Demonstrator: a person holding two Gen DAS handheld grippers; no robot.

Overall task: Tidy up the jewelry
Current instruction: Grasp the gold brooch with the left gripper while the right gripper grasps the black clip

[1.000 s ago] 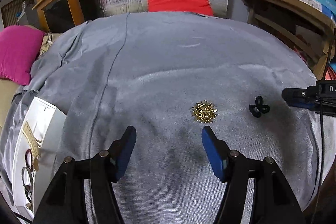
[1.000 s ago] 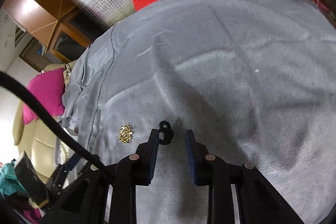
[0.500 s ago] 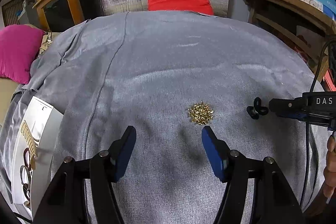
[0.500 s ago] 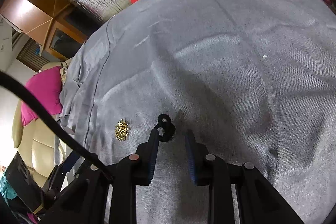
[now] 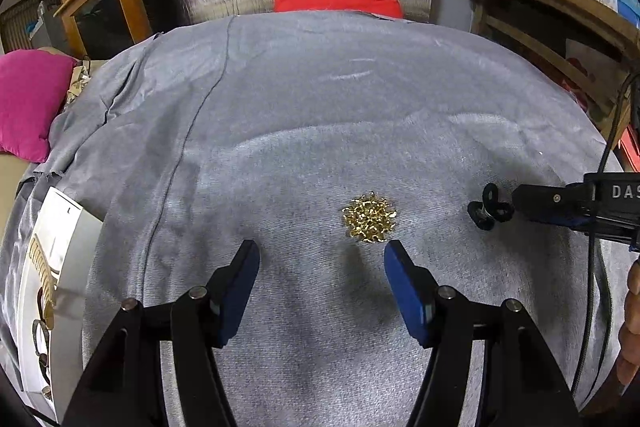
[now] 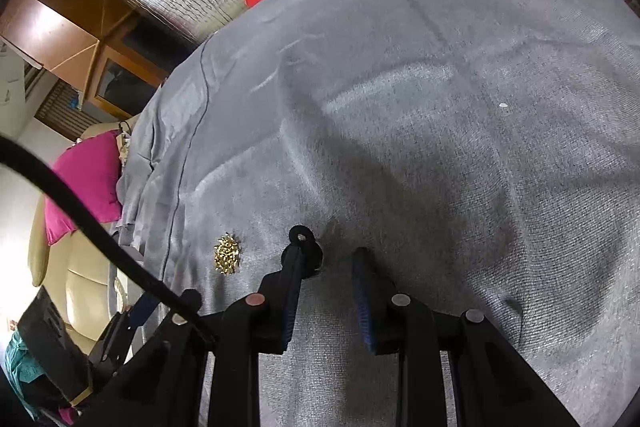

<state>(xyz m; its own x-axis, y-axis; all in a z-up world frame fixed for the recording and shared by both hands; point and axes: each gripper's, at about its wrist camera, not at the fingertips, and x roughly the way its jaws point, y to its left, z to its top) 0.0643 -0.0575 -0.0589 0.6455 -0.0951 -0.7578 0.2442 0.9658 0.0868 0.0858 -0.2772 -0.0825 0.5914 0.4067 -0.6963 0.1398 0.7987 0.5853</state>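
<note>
Left wrist view
Left gripper [image 5: 322,253]: blue pads spread wide, nothing between them
Gold filigree brooch [image 5: 370,217]: on the grey cloth [image 5: 320,115] just ahead of the right pad
Black looped jewelry piece [image 5: 489,209]: right of the brooch – at the tip of the right gripper [image 5: 520,203]
White tray [image 5: 56,267]: at the cloth's left edge

Right wrist view
Right gripper [image 6: 326,261]: jaws partly apart – gap bare
Black piece [image 6: 303,249]: touching the left pad's tip; whether gripped, cannot tell
Brooch [image 6: 227,253]: left of it, apart

One finger [image 6: 290,291] hides part of the black jewelry [image 6: 304,251]. The white tray [image 5: 60,247] runs off the picture's left edge, and its pieces are too small to tell. The gold pile [image 5: 370,217] is too tiny to name.
</note>
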